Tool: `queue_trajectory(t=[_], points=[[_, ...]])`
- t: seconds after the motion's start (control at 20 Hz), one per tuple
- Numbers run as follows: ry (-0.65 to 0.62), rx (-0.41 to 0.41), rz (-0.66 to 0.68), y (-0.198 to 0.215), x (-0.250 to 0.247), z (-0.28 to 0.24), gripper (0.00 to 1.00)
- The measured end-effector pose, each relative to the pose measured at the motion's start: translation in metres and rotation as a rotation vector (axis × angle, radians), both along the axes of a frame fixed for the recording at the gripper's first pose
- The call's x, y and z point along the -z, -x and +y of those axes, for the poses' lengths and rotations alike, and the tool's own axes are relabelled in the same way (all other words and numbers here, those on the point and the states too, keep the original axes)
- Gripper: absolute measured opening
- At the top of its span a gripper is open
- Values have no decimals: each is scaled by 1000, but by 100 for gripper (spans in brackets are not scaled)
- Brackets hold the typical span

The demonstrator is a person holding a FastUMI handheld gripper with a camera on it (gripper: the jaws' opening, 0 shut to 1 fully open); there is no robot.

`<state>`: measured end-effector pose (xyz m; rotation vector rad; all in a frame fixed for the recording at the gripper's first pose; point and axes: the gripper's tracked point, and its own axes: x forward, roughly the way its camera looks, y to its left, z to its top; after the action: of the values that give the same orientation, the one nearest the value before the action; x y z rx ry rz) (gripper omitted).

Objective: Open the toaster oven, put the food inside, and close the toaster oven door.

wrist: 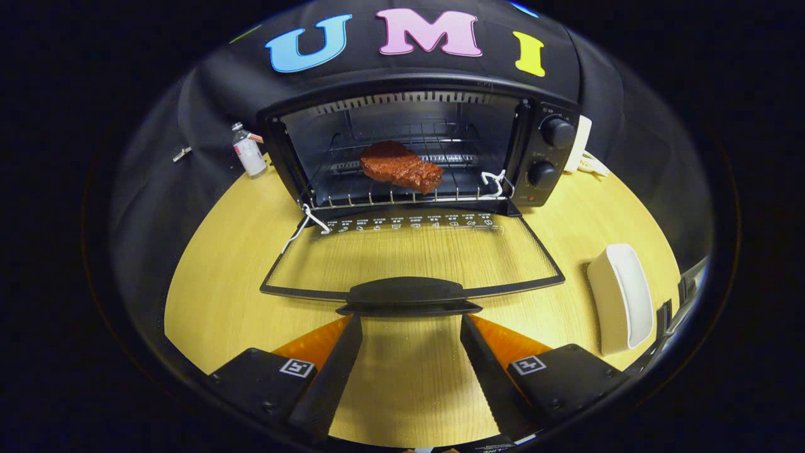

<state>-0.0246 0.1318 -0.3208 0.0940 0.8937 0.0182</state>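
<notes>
Wooden table, light yellow grain, carries everything I see. Toaster oven, black, sits at the far side of the table against the booth wall, cavity facing me; its two control knobs stack one above the other on the panel at its right. Oven door is fully dropped, lying flat out toward me over the table, glass pane clear enough that the wood grain reads through it. The door handle is the nearest part of the oven, just ahead of my fingertips and centred on the gap between them; it stands directly in the line from my fingers to the cavity. My gripper has its fingers spread apart with nothing between them, only bare table; tips sit close under the handle's edge, and I cannot tell if they touch it. White dish, oblong, rests on the table well to the right of the door, beside my right finger's housing. Food, a reddish-brown steak-like piece, lies inside the oven on the wire rack, roughly centred, slightly tilted. Small white bottle stands upright just beside the oven's left wall. White cord loops hang at both front corners of the rack.
</notes>
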Motion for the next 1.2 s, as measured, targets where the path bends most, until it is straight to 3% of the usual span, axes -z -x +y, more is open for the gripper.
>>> queue_trajectory(t=[0.35, 0.7, 0.8, 1.0, 1.2], points=[[16, -12, -140, -23, -56, -1, 97], [59, -75, -296, -80, -101, 3, 99], [47, -83, -274, -94, -97, 6, 98], [20, -25, -283, -123, -105, -4, 97], [37, -46, -297, -117, -109, -1, 99]])
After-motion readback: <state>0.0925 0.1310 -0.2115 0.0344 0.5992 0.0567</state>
